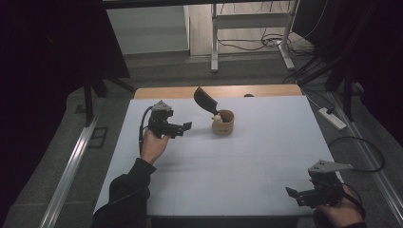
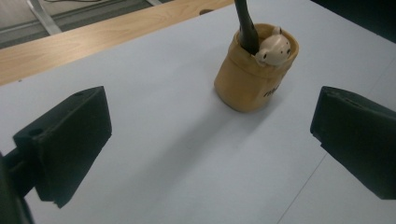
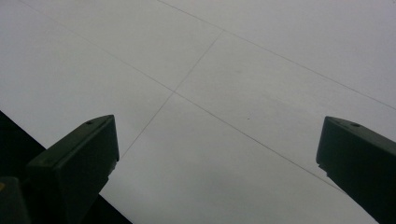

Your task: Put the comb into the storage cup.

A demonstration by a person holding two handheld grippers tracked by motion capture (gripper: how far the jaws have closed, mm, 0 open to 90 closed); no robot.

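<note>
My left gripper is black and blocky, with a grey three-cornered plate on top and a black cable trailing from its back. My right gripper matches it: same grey plate, same black cable. My jaws are thick, matte black wedges with small screw holes. My left arm wears a black sleeve.

The small tan cloth cup has a few dark letters near its bottom. They are cut off and too small to read.
</note>
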